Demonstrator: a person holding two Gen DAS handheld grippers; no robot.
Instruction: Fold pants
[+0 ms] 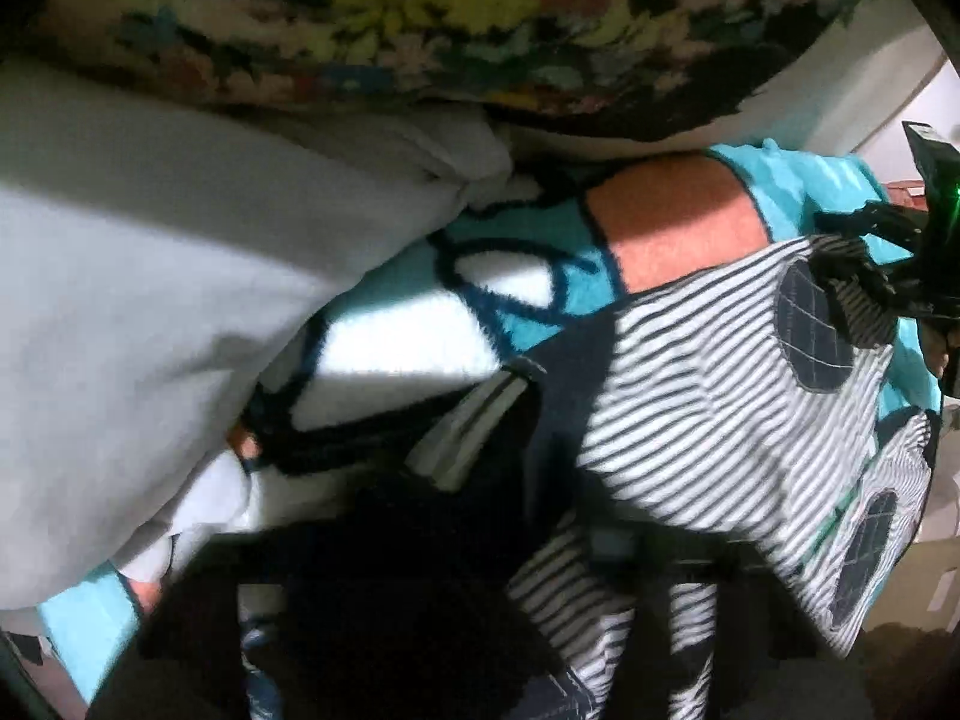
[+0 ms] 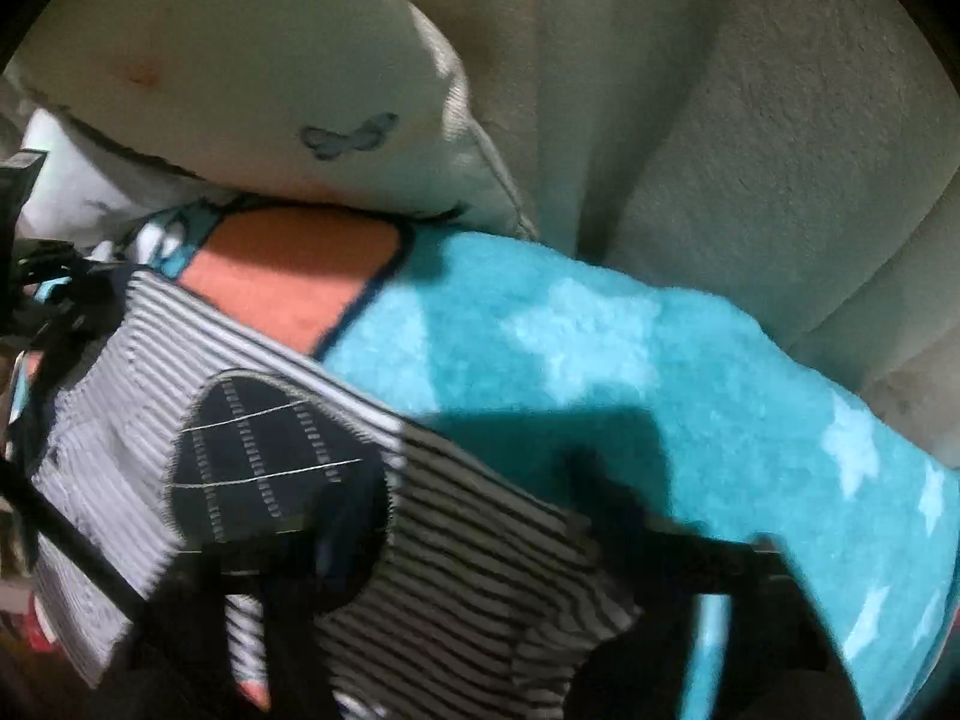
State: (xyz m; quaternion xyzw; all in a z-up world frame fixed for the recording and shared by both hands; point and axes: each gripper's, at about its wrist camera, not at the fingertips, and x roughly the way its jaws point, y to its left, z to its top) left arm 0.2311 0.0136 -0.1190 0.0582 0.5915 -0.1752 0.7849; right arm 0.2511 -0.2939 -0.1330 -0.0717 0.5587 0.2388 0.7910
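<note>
Black-and-white striped pants (image 1: 720,390) with dark oval patches (image 2: 270,468) lie spread on a turquoise, white and orange blanket (image 2: 570,330). My left gripper (image 1: 600,576) is a dark blur at the bottom of the left wrist view, shut with striped cloth bunched between its fingers. At the bottom of the right wrist view, my right gripper (image 2: 480,576) holds the pants' edge, and the cloth gathers between its dark fingers. Each gripper also shows in the other's view: the right gripper (image 1: 888,288) on the pants' far edge, the left gripper (image 2: 54,294) at the left rim.
A pale grey cover (image 1: 150,240) is heaped at the left of the blanket, with a floral cloth (image 1: 420,12) behind it. A white pillow (image 2: 228,60) with a butterfly print rests at the blanket's far end, against beige padding (image 2: 750,150).
</note>
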